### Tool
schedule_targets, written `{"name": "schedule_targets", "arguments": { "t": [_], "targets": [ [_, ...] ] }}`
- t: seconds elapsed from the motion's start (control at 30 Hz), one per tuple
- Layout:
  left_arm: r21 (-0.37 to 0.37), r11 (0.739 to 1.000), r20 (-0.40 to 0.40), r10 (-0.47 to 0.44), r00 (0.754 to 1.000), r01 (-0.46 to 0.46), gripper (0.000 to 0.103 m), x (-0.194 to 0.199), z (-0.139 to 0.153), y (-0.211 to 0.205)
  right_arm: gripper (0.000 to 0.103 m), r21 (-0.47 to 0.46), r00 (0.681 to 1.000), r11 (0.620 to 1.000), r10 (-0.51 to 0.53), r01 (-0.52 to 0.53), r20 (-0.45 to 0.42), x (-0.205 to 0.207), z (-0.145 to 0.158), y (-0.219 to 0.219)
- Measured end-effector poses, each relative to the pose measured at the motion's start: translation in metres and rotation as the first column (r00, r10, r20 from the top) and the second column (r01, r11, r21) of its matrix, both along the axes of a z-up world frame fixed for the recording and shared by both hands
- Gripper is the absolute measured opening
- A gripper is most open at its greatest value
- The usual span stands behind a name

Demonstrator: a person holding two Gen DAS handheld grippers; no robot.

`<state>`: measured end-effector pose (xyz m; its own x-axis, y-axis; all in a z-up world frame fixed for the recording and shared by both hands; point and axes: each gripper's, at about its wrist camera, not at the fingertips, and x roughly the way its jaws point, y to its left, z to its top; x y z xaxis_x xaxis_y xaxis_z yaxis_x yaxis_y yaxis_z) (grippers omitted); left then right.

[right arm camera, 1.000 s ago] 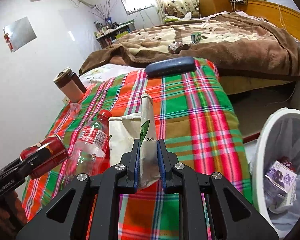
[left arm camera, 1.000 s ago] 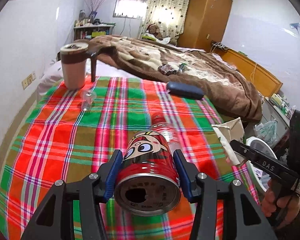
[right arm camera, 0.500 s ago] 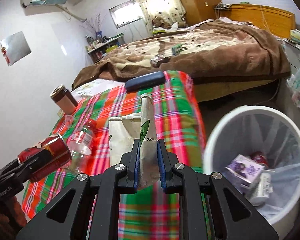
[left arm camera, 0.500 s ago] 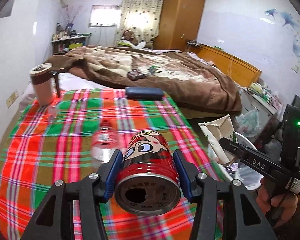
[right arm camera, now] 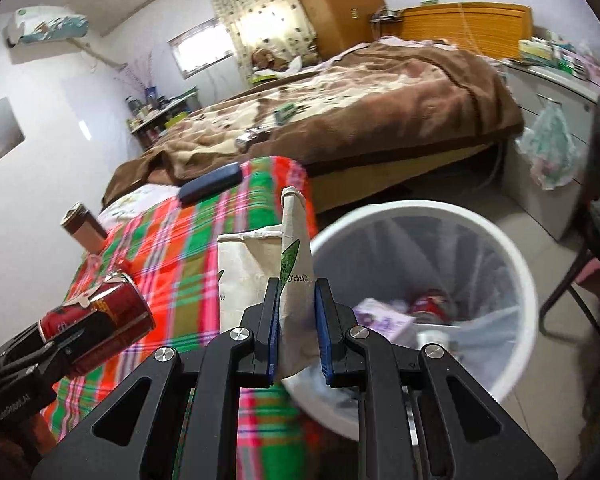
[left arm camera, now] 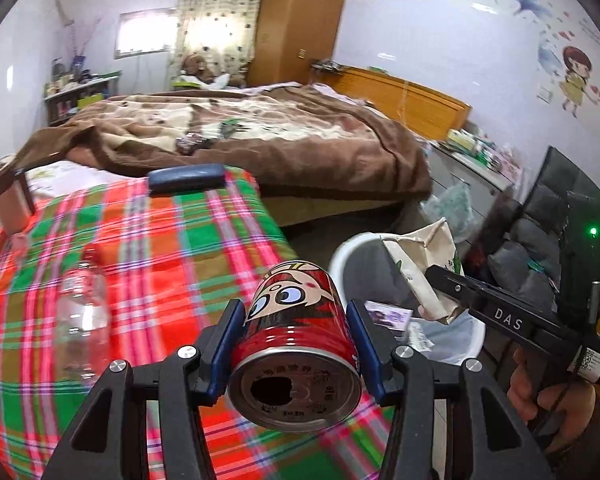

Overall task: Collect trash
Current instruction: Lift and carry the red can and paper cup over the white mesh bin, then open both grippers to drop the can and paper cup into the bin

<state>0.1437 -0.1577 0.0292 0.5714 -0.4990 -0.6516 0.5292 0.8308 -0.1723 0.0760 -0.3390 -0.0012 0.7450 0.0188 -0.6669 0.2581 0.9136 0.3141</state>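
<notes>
my left gripper (left arm camera: pixel 296 334) clamps a can (left arm camera: pixel 296 344) beside the bin (right arm camera: pixel 512 264); my right gripper (right arm camera: pixel 297 322) pinches a bag (right arm camera: pixel 260 264) at its rim.

Left tongs (left arm camera: pixel 296 344) clamp red can (left arm camera: pixel 296 344); right tongs (left arm camera: pixel 440 276) pinch paper bag (left arm camera: pixel 424 264) over bin (left arm camera: pixel 352 248).

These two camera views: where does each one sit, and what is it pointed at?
Left wrist: sits on the left gripper, looking along its fingers past the red cartoon-printed drink can toward the white round trash bin; a hand shows.
Right wrist: sits on the right gripper, holding the cream paper bag, over the bin.
Shared: can, bag, bin, plaid tablecloth.
</notes>
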Motion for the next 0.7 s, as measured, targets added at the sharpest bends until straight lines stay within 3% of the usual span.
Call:
{"name": "schedule_targets", "arguments": {
  "t": [0.37,0.7],
  "targets": [
    [0.006,0.990,-0.043,-0.142,0.989,0.142,0.053,-0.010,-0.019,-0.084,0.017,-0.030,0.992,0.993,-0.114,0.112,-0.055,-0.017,-0.013,-0.043],
    [0.017,0.983,-0.114,-0.182,0.977,0.185,0.053,0.001,-0.048,-0.127,0.017,-0.110,0.977,0.985,-0.149,0.134,-0.150,-0.015,-0.033,-0.062]
  ]
}}
